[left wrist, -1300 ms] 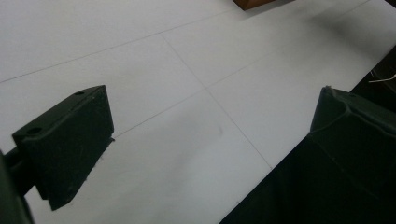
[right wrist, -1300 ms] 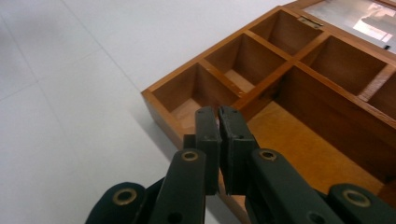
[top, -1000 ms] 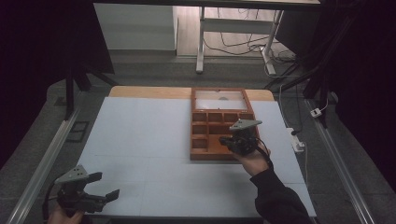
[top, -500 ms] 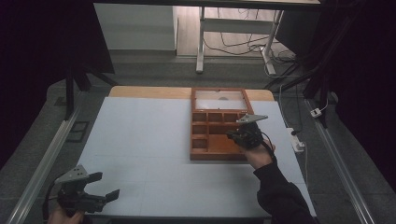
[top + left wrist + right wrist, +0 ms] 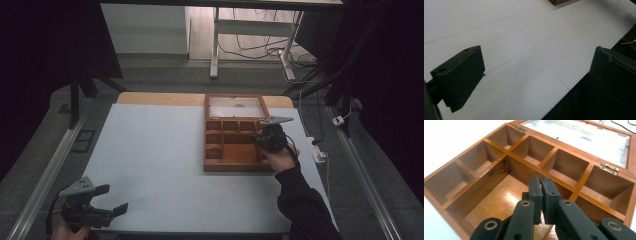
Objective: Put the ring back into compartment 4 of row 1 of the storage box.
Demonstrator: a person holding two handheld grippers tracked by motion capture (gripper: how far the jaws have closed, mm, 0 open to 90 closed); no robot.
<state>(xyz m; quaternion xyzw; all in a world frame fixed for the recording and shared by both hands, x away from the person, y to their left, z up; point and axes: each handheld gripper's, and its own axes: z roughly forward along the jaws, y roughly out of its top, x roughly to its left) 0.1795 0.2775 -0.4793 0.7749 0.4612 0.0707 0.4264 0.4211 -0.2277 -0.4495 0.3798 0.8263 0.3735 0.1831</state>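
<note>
An open wooden box (image 5: 235,165) with several compartments lies on the white table, its glazed lid (image 5: 236,106) folded back flat. In the right gripper view the box (image 5: 486,173) has a large compartment and a row of small ones, all bare. My right gripper (image 5: 261,139) hovers over the box's right side; its jaws (image 5: 541,195) are pressed together with nothing between them. My left gripper (image 5: 116,201) rests near the table's front left corner, jaws spread wide over bare tabletop (image 5: 534,62), holding nothing.
The white table surface (image 5: 150,150) spreads left of the box. A metal rail (image 5: 47,170) runs along the left side. A power strip (image 5: 316,150) and cables lie off the table's right edge. A stand (image 5: 215,45) and cables are on the floor beyond.
My right gripper has moved toward the box's right edge and slightly farther back. The left gripper has stayed put.
</note>
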